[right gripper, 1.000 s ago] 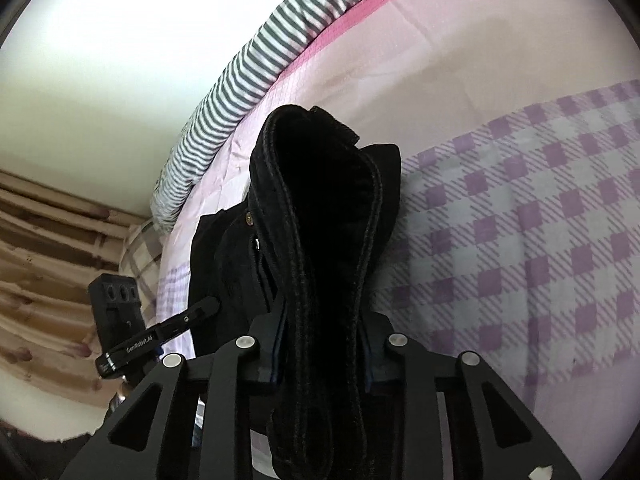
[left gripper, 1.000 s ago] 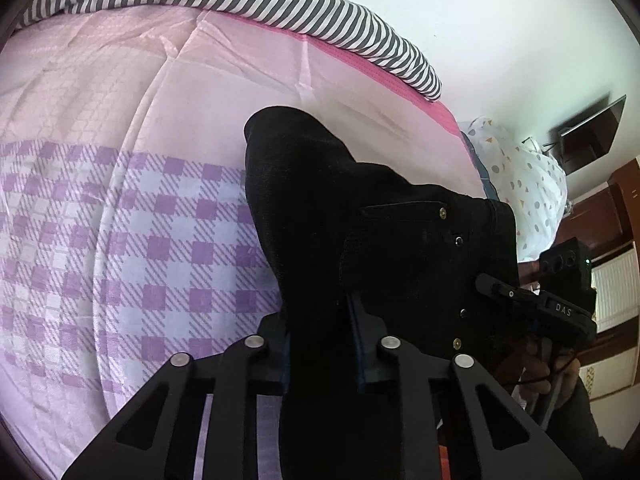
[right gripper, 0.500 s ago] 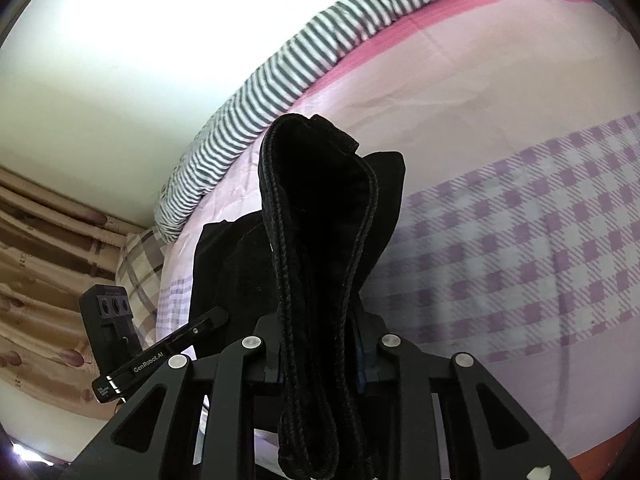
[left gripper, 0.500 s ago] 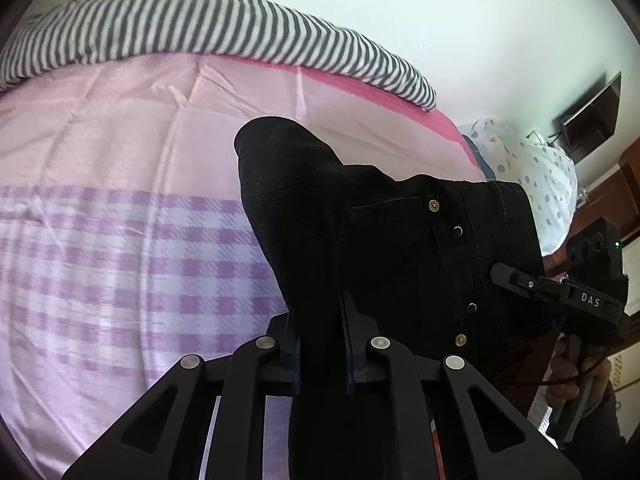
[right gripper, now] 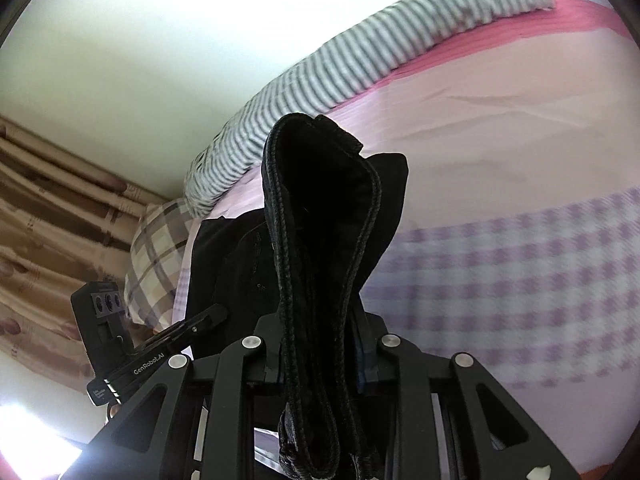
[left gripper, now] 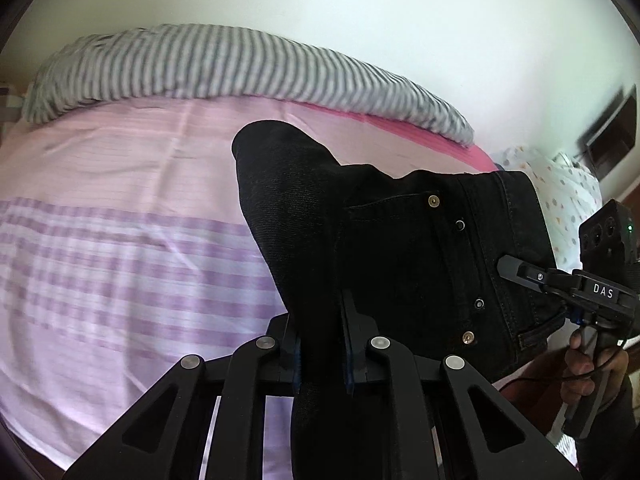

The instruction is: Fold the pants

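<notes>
Pants (left gripper: 400,248) above pink checked bedsheet (left gripper: 120,264)

Your left wrist camera sits just behind the left gripper (left gripper: 320,344) and looks forward along its fingers, slightly upward across the bed (left gripper: 120,184) toward the white wall (left gripper: 360,20) — the black pants (left gripper: 400,248) fill its centre at very close range. Your right wrist camera sits the same way behind the right gripper (right gripper: 320,344), facing the bed from the other side. Both views share the pants, the striped bolster (left gripper: 224,68) at the bed's far edge and the wall — and each catches the other gripper at its border.
</notes>
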The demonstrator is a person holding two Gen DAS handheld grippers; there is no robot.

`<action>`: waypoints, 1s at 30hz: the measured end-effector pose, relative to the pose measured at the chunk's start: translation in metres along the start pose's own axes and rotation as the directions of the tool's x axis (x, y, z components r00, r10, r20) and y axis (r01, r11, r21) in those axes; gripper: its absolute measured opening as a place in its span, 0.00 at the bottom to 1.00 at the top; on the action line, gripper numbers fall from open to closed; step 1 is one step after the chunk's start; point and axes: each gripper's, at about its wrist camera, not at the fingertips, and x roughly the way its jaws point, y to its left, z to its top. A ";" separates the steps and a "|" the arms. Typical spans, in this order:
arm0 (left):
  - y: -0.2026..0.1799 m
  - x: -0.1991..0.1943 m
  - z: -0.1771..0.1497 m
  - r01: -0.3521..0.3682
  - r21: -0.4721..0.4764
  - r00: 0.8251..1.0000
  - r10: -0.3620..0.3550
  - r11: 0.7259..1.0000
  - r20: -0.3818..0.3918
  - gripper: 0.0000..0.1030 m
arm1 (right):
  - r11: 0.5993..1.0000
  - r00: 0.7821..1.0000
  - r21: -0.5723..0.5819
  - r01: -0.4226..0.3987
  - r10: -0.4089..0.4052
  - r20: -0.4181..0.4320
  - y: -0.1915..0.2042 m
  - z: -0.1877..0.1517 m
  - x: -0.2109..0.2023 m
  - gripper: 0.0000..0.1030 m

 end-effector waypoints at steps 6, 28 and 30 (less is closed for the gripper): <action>0.040 -0.017 0.013 -0.060 -0.021 0.998 0.061 0.998 0.025 0.14 | 0.999 0.999 -0.028 -0.035 0.034 -0.037 0.032 0.011 0.043 0.22; 0.137 0.017 0.075 -0.176 -0.033 0.984 0.176 0.984 0.000 0.14 | 0.999 0.990 0.000 -0.047 0.047 -0.132 0.065 0.051 0.170 0.22; 0.143 0.022 0.080 -0.180 -0.038 0.984 0.180 0.983 -0.002 0.14 | 0.999 0.990 0.000 -0.043 0.043 -0.136 0.064 0.055 0.176 0.22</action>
